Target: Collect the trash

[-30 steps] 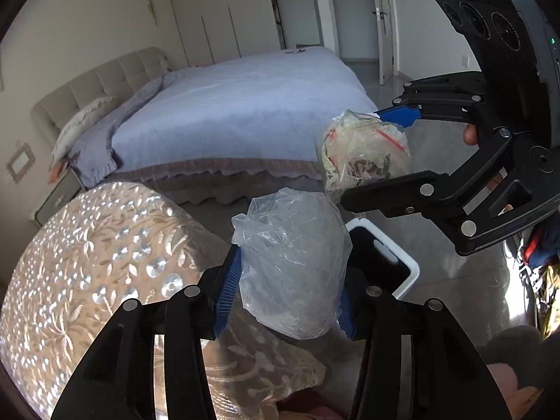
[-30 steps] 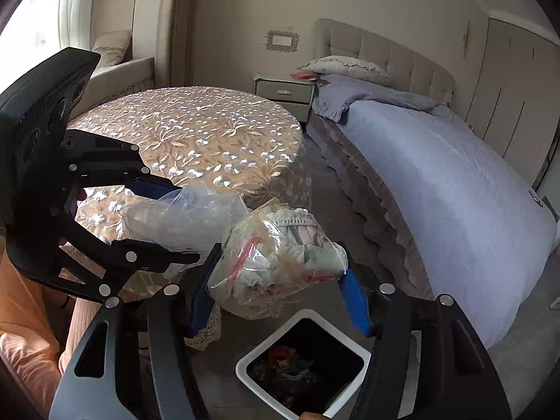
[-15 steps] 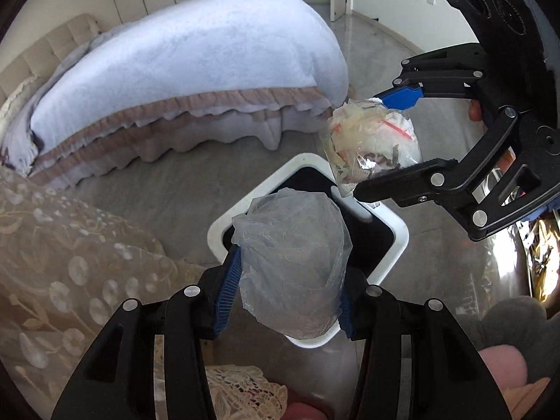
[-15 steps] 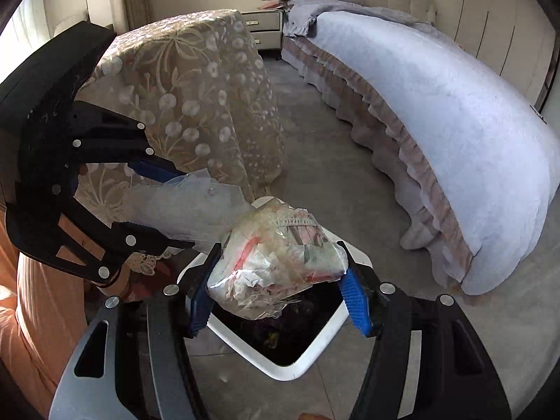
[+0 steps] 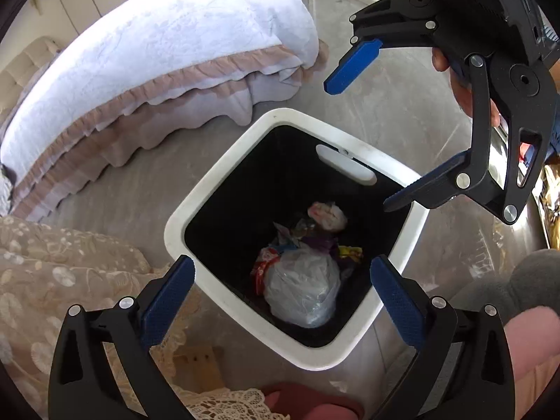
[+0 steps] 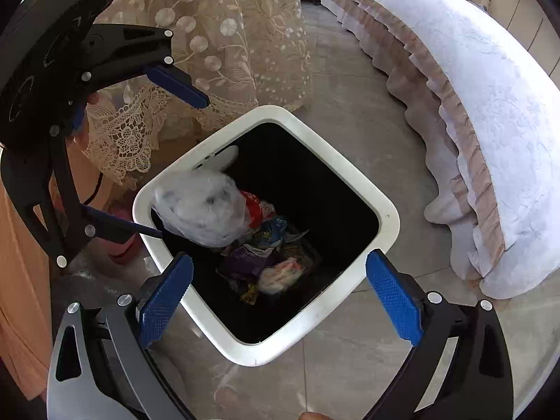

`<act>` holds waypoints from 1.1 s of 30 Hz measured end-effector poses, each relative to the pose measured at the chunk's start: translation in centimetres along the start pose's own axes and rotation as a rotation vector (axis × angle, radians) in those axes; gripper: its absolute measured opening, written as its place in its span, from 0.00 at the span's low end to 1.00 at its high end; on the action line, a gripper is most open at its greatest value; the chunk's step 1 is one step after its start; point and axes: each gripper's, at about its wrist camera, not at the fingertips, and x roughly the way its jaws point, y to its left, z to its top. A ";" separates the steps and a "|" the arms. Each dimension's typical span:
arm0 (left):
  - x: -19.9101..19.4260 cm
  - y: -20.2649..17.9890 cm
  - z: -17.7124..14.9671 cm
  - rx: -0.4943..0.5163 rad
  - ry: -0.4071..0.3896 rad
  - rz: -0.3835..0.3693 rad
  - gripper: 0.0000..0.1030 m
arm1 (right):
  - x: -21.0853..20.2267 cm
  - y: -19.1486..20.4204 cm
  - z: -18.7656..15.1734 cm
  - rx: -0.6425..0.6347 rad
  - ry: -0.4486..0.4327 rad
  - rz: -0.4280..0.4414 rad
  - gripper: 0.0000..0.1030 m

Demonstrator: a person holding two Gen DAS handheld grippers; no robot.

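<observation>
Both grippers hang over the white bin [image 5: 224, 175], pointing down into it, and neither holds anything. The left gripper [image 5: 280, 287] has its jaws opening wide, with nothing pressed between them; the clear plastic bag [image 5: 302, 288] lies in the bin directly below the gap between its fingers. The right gripper [image 6: 278, 287] is likewise opening and empty, and the smaller bag of scraps [image 6: 280, 276] sits on the heap of wrappers beneath its fingers, while in this view the clear bag shows up near the bin's rim beside the left gripper's lower finger. Both bags look light, soft and crinkly, likely slippery film that would crush under a squeeze; a pinch on the gathered neck or across the bulging middle would probably hold best.
</observation>
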 end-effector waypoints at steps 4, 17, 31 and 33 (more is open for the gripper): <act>-1.4 0.5 0.5 -0.010 -0.047 -0.002 0.96 | -1.2 0.8 0.7 -0.035 -0.023 -0.014 0.96; -10.6 1.3 1.5 -0.085 -0.178 0.069 0.96 | -10.6 4.5 3.6 -0.085 -0.216 -0.127 0.96; -24.5 4.4 -1.6 -0.309 -0.372 0.390 0.96 | -20.6 8.2 9.3 0.016 -0.558 -0.169 0.96; -26.1 5.3 -3.4 -0.382 -0.408 0.423 0.96 | -20.8 9.4 10.4 0.020 -0.587 -0.142 0.96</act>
